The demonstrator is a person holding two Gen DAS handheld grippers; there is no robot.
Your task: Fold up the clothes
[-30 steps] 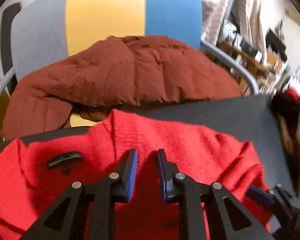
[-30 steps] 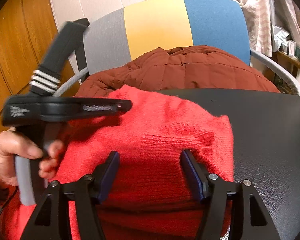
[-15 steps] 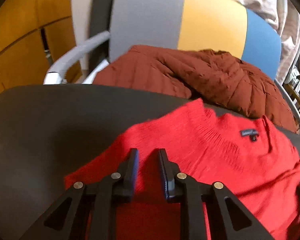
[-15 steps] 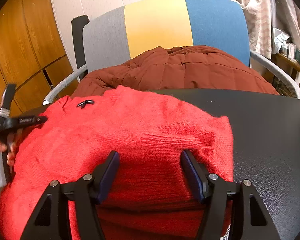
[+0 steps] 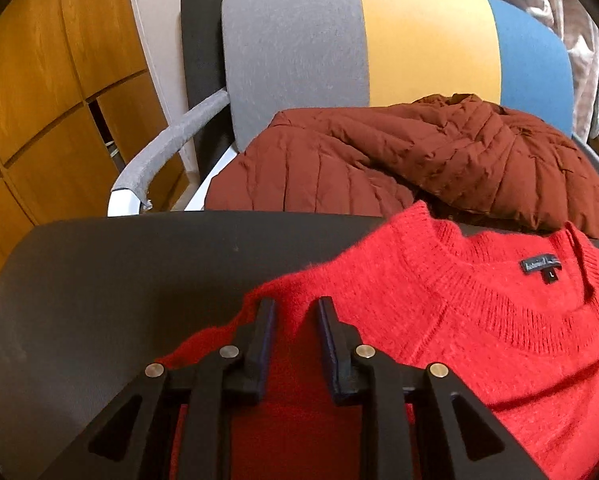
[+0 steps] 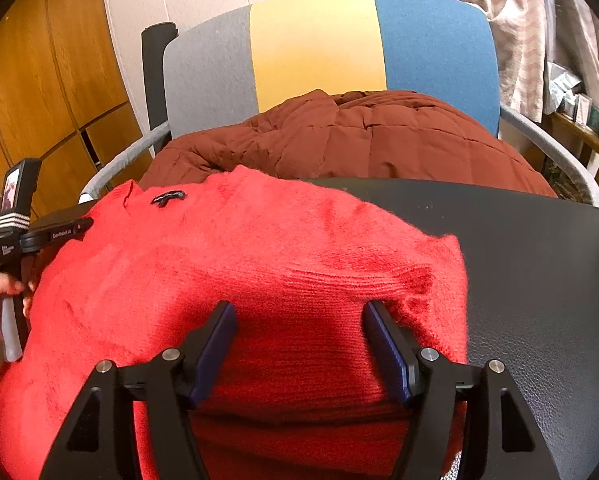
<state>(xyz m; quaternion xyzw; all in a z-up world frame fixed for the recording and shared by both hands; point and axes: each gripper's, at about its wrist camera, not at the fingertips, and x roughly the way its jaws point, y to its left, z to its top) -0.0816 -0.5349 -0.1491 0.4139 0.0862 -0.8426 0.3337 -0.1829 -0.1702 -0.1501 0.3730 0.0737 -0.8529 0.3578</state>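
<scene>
Here — fuzzy red knit sweater

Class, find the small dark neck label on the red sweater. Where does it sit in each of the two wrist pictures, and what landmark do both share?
Left wrist view: the neck label sits right of centre, inside the collar of the red sweater.
Right wrist view: the neck label lies upper left, near the sweater's far edge.
Shared landmark: the chair with its grey, yellow and blue back.

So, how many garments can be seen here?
2: a red sweater lying on the black table, and a brown quilted jacket on the chair behind. Others may be hidden.
</scene>
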